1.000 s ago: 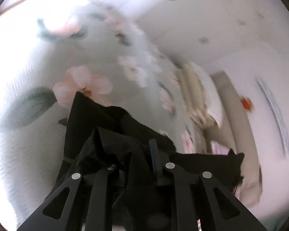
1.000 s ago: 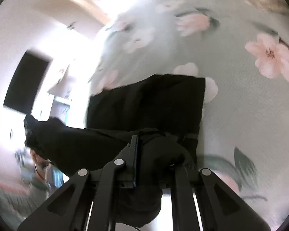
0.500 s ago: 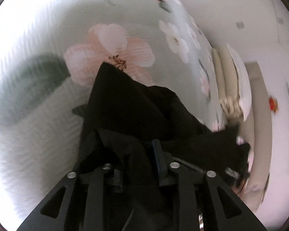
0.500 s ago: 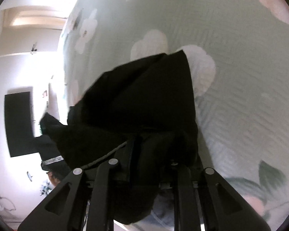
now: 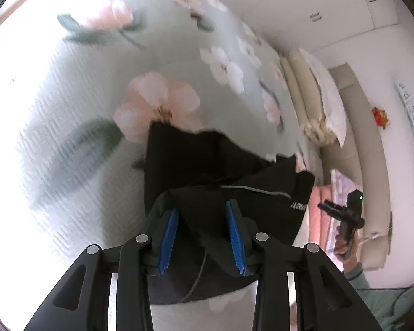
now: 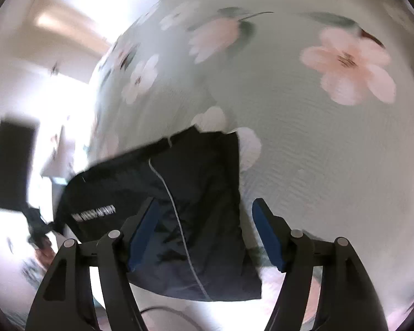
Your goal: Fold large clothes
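From my remote station, the black garment (image 6: pixel 196 207) lay folded on the floral bedspread (image 6: pixel 317 143), its straight right edge running toward 12 o'clock. My left claw (image 5: pixel 202 234) and right claw (image 6: pixel 207 234) both stood spread wide above it, gripping nothing. Bare bedspread stretched from 10 to 2 o'clock; pillows (image 5: pixel 314 102) sat at 2 o'clock.

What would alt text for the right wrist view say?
A folded black garment with a thin pale stripe lies on a pale green floral bedspread, seen between the open blue-padded fingers of the right gripper.
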Tool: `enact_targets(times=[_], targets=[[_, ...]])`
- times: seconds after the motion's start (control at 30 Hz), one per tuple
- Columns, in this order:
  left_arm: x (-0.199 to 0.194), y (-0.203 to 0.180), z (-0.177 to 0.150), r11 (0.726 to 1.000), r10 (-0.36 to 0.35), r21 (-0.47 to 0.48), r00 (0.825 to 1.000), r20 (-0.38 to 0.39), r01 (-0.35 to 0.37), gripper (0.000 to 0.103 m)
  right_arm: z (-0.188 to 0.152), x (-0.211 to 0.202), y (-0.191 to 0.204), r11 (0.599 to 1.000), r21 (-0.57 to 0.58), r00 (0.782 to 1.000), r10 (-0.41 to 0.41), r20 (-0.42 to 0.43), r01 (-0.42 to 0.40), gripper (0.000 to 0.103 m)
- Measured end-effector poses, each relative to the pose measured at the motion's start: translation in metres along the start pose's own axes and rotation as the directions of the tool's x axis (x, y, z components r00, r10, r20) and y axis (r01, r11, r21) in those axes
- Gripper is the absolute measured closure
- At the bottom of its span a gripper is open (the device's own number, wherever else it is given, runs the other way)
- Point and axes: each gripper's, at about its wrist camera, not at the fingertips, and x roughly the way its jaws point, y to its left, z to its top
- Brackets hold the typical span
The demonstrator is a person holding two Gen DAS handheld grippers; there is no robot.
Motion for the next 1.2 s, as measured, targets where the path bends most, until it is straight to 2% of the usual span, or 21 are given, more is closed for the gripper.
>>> enact_targets(times=[0.03,0.07,0.1,0.13,0.17,0.23,0.33,0.43,0.5,0.6,0.67,0.77,0.83,0.87,0.9,0.93,0.97,1.0,1.07,1.2], targets=[[-0.006,-0.001,0.001,0.999,0.042,0.013,0.998,0.039,-0.042,0.051,-0.001,0.007,0.004,0.999,-0.038,1.0,-0.019,0.006,0.019,0.03],[-0.015,-0.001,0.001,0.997,0.075,0.02,0.993,0.086,-0.077,0.042,-0.003,0.011,0.006,0.995,-0.082,0.999,-0.048,0.013,0.049,0.03],[-0.025,0.002,0.0,0.996,0.083,0.014,0.986,0.147,-0.086,0.028,-0.002,0.02,0.013,0.988,-0.125,0.996,-0.083,0.025,0.085,0.03],[-0.033,0.005,-0.001,0.996,0.086,0.005,0.977,0.195,-0.088,0.023,-0.002,0.028,0.016,0.984,-0.147,0.995,-0.096,0.03,0.099,0.03],[-0.033,0.006,-0.001,0.994,0.109,0.007,0.973,0.202,-0.112,0.023,-0.002,0.036,0.019,0.978,-0.173,0.993,-0.109,0.032,0.113,0.03],[-0.019,0.002,0.0,0.982,0.173,0.054,0.973,0.153,-0.183,0.023,0.002,0.047,0.028,0.97,-0.203,0.991,-0.129,0.045,0.136,0.03],[0.021,-0.013,-0.003,0.957,0.206,0.193,0.976,0.076,-0.217,0.023,0.005,0.048,0.032,0.956,-0.217,0.977,-0.175,0.12,0.198,0.03],[0.05,-0.019,0.007,0.926,0.255,0.258,0.961,0.109,-0.275,0.023,0.011,0.052,0.029,0.961,-0.215,0.981,-0.149,0.121,0.173,0.028],[0.065,-0.013,0.017,0.93,0.237,0.263,0.966,0.101,-0.255,0.023,0.015,0.059,0.03,0.957,-0.238,0.984,-0.143,0.105,0.164,0.028],[0.085,0.001,0.031,0.957,0.145,0.25,0.989,0.035,-0.149,0.023,0.019,0.068,0.035,0.941,-0.283,0.98,-0.159,0.123,0.188,0.028],[0.093,0.011,0.039,0.973,0.07,0.219,0.998,0.0,-0.068,0.023,0.022,0.074,0.037,0.934,-0.295,0.976,-0.166,0.143,0.202,0.028],[0.102,0.019,0.045,0.983,-0.027,0.178,0.999,-0.03,0.032,0.023,0.025,0.085,0.035,0.937,-0.306,0.983,-0.139,0.12,0.17,0.028],[0.106,0.018,0.045,0.983,-0.056,0.171,0.998,-0.028,0.06,0.028,0.025,0.096,0.034,0.94,-0.313,0.989,-0.117,0.084,0.138,0.028],[0.109,0.015,0.045,0.983,-0.062,0.174,0.998,-0.024,0.065,0.037,0.024,0.101,0.033,0.94,-0.313,0.99,-0.119,0.075,0.137,0.029],[0.11,0.013,0.045,0.982,-0.061,0.176,0.998,-0.023,0.064,0.067,0.024,0.105,0.033,0.943,-0.306,0.991,-0.114,0.063,0.128,0.046],[0.111,0.011,0.043,0.983,-0.056,0.176,0.998,-0.021,0.058,0.086,0.023,0.107,0.032,0.947,-0.298,0.993,-0.109,0.051,0.119,0.061],[0.107,0.009,0.041,0.983,-0.027,0.181,1.0,0.011,0.025,0.088,0.022,0.107,0.032,0.952,-0.285,0.994,-0.104,0.044,0.113,0.081],[0.099,0.006,0.038,0.982,-0.013,0.188,0.999,0.047,0.003,0.091,0.019,0.103,0.034,0.951,-0.281,0.991,-0.118,0.068,0.132,0.083],[0.082,0.001,0.036,0.985,-0.001,0.171,0.995,0.104,-0.017,0.092,0.013,0.08,0.044,0.926,-0.284,0.964,-0.208,0.163,0.248,0.087],[0.036,-0.011,0.048,0.988,-0.069,0.154,0.965,0.252,0.031,0.092,0.027,0.03,0.068,0.9,-0.27,0.907,-0.242,0.345,0.342,0.088]])
